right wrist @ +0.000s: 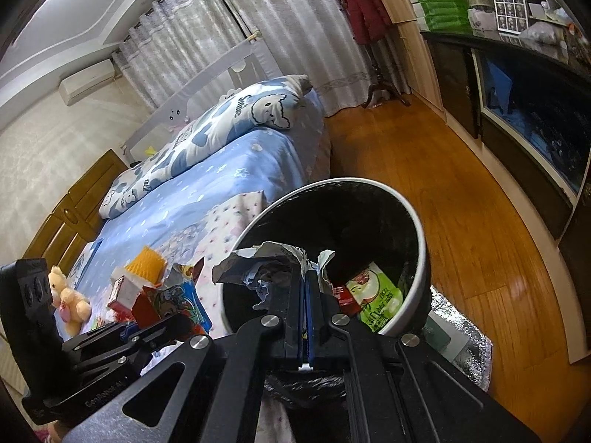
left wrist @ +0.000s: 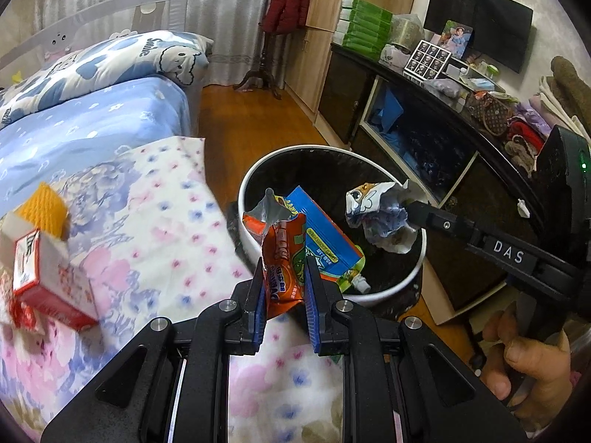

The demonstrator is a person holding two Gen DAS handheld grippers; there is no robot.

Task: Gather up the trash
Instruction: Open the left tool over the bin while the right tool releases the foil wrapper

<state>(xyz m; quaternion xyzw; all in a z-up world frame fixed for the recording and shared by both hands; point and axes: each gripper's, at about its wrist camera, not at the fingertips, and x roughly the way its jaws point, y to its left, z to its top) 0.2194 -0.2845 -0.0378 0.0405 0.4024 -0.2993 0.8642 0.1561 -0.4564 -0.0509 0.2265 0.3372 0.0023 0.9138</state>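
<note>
Crinkled foil, orange and glossy, marks the wrapper [left wrist: 286, 258] pinched in the left gripper [left wrist: 284, 291] at lower centre, just before the bin [left wrist: 255, 254] rim. A crumpled wad [left wrist: 376, 217] is clamped by the shut right gripper [left wrist: 408, 208] — "DAS" lettered — over the round white bin.

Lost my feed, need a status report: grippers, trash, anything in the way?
Left gripper shut on orange wrapper. Right gripper shut on crumpled paper. Both at the bin. Path clear.
</note>
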